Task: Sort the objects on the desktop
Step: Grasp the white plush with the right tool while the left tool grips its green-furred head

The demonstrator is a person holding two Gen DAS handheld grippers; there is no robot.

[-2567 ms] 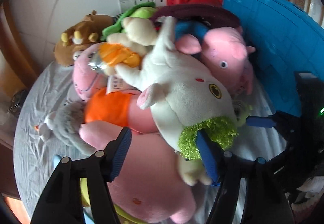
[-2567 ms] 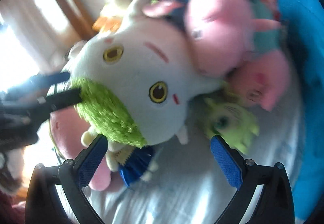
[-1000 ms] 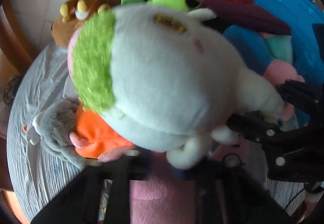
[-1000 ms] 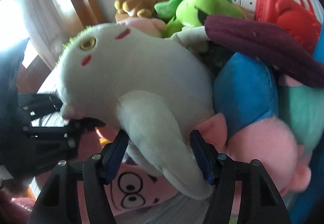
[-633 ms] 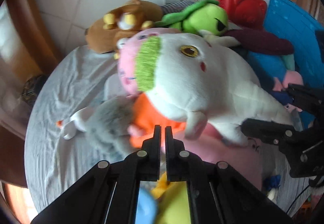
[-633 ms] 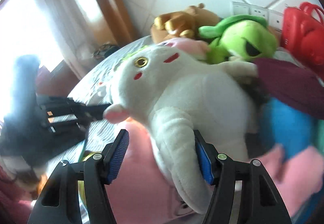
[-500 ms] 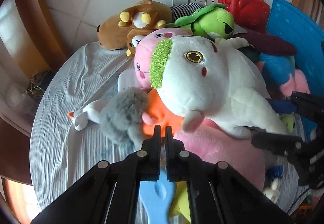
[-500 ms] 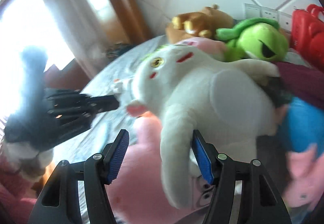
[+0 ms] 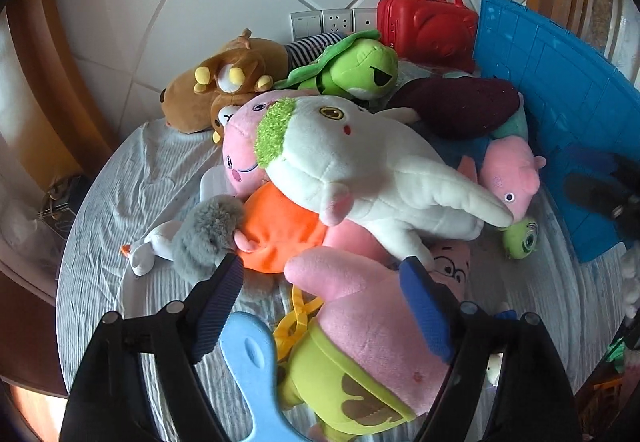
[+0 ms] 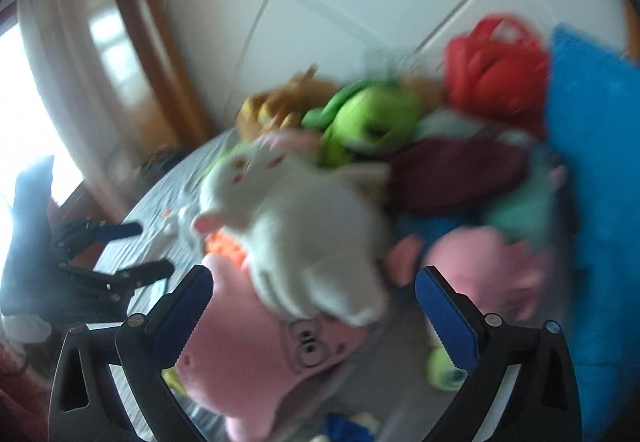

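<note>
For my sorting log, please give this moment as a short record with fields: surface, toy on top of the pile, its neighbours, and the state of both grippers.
surface: round table with grey cloth
top toy: white plush, lying on the pile, held by nobody
under it: orange plush, pink star plush
behind: green frog plush, red case
left gripper: jaws opening, empty
right gripper: jaws opening, empty

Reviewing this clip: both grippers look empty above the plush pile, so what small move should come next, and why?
Probably lower the left gripper onto the pink star plush just beneath it. Both sets of jaws are opening with nothing clamped, the right gripper too, and the white plush already rests on the pile.
</note>
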